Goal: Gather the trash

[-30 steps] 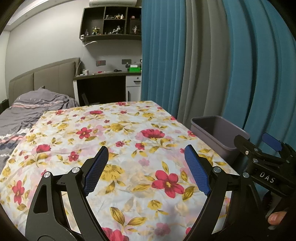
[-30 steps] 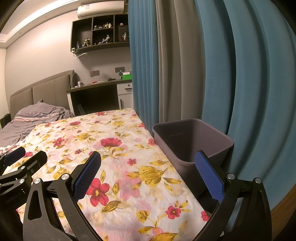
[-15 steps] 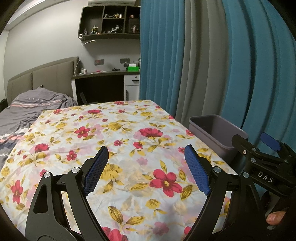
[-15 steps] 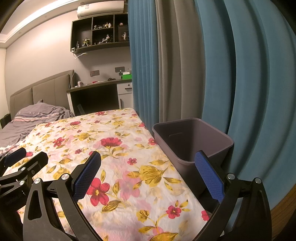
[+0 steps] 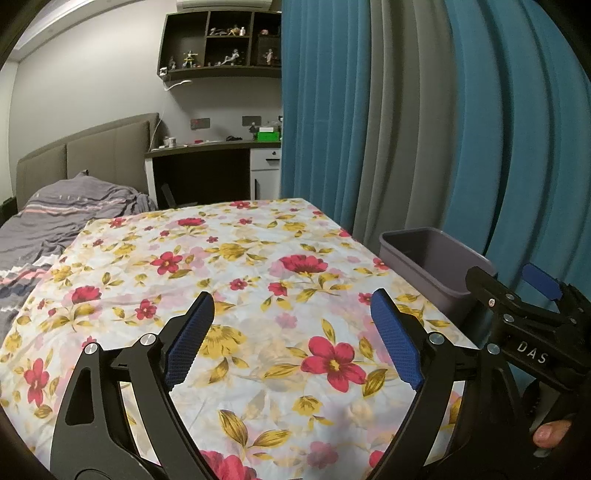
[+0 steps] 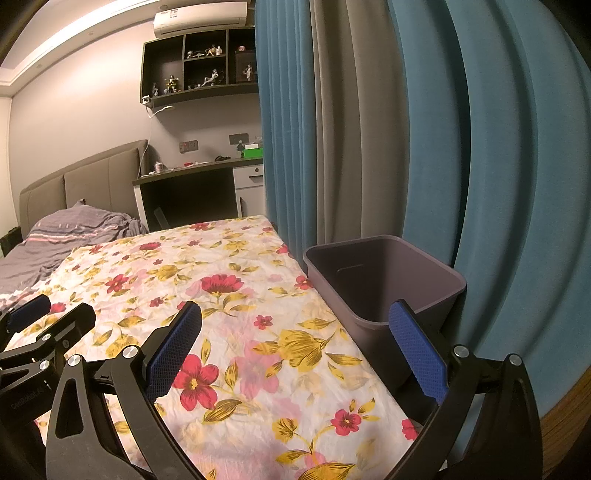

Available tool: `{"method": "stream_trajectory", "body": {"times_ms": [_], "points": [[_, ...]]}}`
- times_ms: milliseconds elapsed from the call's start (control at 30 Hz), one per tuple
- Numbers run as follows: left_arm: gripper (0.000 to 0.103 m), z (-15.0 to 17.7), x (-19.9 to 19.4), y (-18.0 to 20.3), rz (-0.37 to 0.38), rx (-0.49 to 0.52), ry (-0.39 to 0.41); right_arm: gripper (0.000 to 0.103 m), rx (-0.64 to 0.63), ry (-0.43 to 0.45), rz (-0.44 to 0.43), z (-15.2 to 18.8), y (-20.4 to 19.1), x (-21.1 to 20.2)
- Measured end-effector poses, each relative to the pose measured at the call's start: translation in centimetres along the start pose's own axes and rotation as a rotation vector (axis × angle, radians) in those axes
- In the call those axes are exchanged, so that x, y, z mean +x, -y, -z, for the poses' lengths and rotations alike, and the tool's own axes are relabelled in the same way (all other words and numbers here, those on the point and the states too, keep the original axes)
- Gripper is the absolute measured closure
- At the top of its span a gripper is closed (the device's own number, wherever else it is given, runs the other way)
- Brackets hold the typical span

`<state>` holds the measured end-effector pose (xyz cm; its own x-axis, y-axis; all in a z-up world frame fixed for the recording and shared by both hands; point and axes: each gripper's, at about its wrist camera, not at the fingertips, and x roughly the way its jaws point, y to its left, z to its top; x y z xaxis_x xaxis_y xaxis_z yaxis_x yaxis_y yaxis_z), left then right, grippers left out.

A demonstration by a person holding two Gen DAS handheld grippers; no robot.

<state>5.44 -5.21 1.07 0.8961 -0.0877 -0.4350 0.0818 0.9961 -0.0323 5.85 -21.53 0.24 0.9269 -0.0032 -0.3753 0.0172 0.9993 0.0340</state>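
The left tongs [image 5: 291,338] stand wide over the bench spread with a white cloth printed in red and yellow flowers [image 5: 236,280], with nothing between their blue ribbed pads, and their jaws have just opened a shade further. The right tongs [image 6: 295,350] are spread wide too, empty, above the same flowered cloth near its right edge. The grey plastic rectangular bin [image 6: 384,280] stands just beside that edge, against the teal and grey curtains [image 6: 424,147]. Only the right wrist view looks down into the bin and shows its dark inside with nothing visible in it; the left wrist view catches just its rim and near wall. No piece of trash shows on the cloth in either view. The left wrist view alone shows a fingertip [image 5: 550,434] of the person at the lower right, under the black frame of the right tongs lettered DAS, while the right wrist view shows the left tongs' frame at its lower left. Only the right view takes in the whole white air conditioner [image 6: 201,18] above the dark wall shelf with small figurines [image 6: 201,66]. Both show the grey striped bedding [image 5: 70,218] and the dark desk [image 5: 207,173] beyond.
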Motion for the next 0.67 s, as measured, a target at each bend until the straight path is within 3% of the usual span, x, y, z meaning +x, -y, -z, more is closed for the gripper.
{"method": "stream_trajectory", "body": {"times_ms": [667], "points": [[0.006, -0.22, -0.31, -0.22, -0.048, 0.000, -0.001, 0.005, 0.003, 0.001, 0.001, -0.04, -0.03, -0.02]]}}
